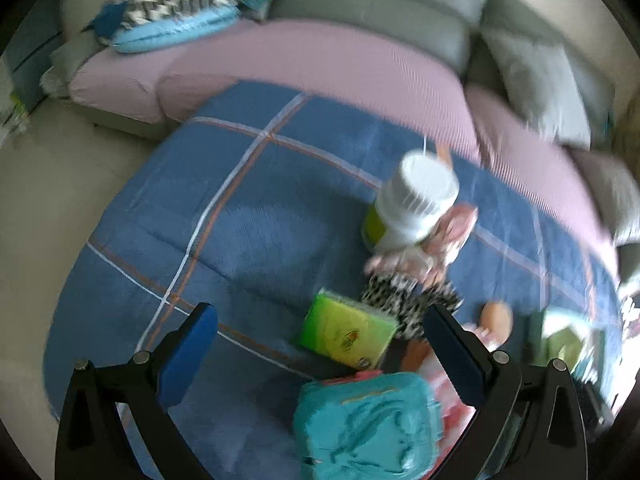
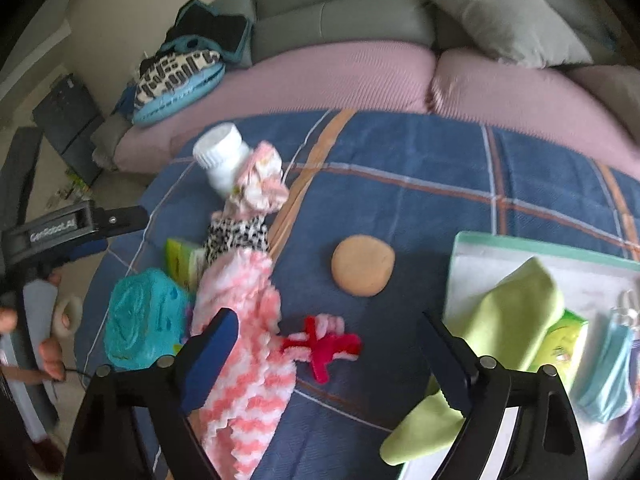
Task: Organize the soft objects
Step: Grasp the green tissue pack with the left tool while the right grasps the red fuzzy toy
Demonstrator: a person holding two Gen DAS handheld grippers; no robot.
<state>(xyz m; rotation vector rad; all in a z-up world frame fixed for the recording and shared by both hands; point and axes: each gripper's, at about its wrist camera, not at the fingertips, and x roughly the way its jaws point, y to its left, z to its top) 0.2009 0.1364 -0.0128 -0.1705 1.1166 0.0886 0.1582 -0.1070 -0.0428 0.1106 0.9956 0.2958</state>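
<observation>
On the blue plaid blanket (image 2: 420,184) lie a pink-and-white fluffy cloth (image 2: 244,340), a red-and-white knot toy (image 2: 324,348), a tan round pad (image 2: 363,265), a teal towel pack (image 2: 144,320), a green sponge pack (image 1: 348,332), a leopard-print scrunchie (image 2: 236,234) and a white bottle (image 2: 222,156). My right gripper (image 2: 332,356) is open, empty, above the knot toy. My left gripper (image 1: 320,340) is open, empty, above the sponge pack and teal pack (image 1: 368,424). A white tray (image 2: 592,280) at right holds a lime cloth (image 2: 508,320), a face mask (image 2: 608,376) and a green packet (image 2: 564,340).
A sofa with pink seat cushions (image 2: 340,76) and grey pillows (image 2: 508,20) runs behind the blanket. A pile of patterned cushions (image 2: 180,76) sits at its left end. The white bottle (image 1: 416,204) stands over a pink scrunchie in the left wrist view.
</observation>
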